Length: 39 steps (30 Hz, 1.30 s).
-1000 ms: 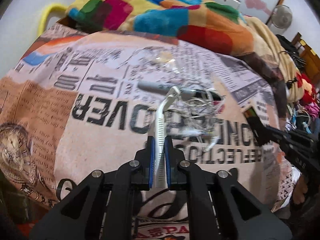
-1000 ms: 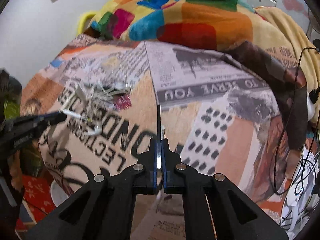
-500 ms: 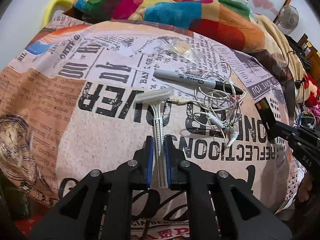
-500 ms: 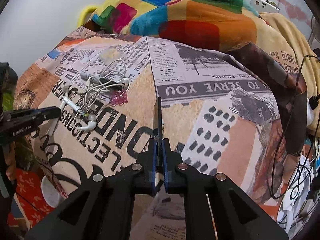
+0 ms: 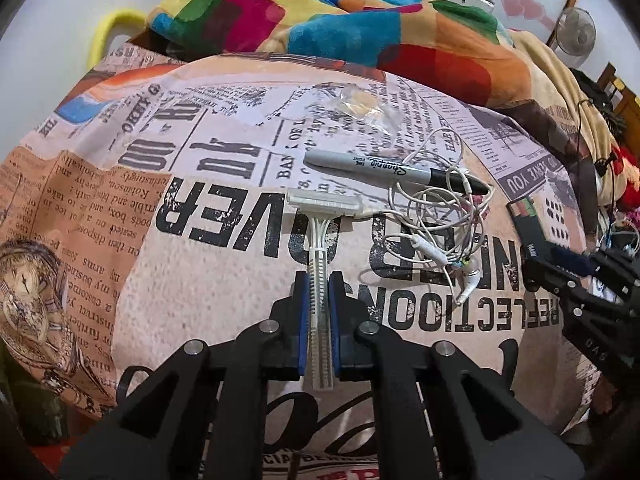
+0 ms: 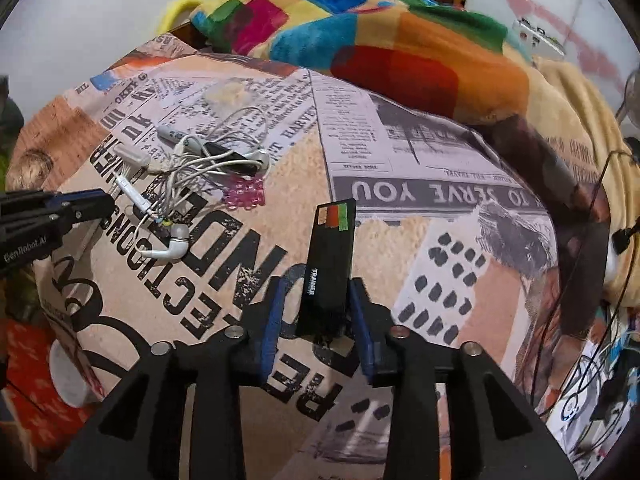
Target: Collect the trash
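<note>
The left tool (image 5: 319,300) pinched a white razor (image 5: 320,272) by its handle, head pointing away over the bed (image 5: 224,292). The right tool (image 6: 316,312) had just been opening; a black box (image 6: 330,264) stood loose between its spread jaws, its long axis pointing away.

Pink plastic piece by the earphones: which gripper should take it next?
Right, probably: the right gripper has just been opening its jaws, with the black pack between them and the pink piece nearby. The left gripper is shut on the razor.
</note>
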Each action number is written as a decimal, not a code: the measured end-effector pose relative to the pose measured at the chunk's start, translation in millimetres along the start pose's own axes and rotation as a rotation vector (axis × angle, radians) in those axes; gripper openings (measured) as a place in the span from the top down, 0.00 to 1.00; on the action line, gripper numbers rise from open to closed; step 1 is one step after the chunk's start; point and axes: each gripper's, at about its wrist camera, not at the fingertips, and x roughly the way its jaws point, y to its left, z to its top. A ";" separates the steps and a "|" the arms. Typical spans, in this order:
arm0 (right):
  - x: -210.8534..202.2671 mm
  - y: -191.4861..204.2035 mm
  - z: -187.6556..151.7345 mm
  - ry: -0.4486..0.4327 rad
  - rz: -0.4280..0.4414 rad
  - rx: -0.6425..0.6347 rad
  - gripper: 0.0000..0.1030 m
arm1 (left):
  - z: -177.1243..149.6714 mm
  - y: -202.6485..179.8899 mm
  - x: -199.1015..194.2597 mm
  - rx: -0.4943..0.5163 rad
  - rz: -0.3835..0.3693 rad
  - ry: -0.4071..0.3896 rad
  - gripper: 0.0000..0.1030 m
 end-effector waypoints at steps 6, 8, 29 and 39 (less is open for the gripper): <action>-5.8 -8.4 1.5 0.005 0.063 0.093 0.80 | -1.4 4.5 -26.2 -0.017 -0.026 -0.034 0.93; -13.8 -5.8 2.4 0.001 0.087 0.097 0.80 | -0.5 4.5 -40.3 -0.021 -0.029 -0.055 0.93; -200.7 72.2 31.5 -0.311 0.156 -0.022 0.81 | -34.6 21.8 -259.1 -0.082 0.000 -0.359 0.93; -256.4 143.2 17.2 -0.394 0.247 -0.126 0.81 | -98.9 63.7 -339.9 -0.154 0.076 -0.441 0.93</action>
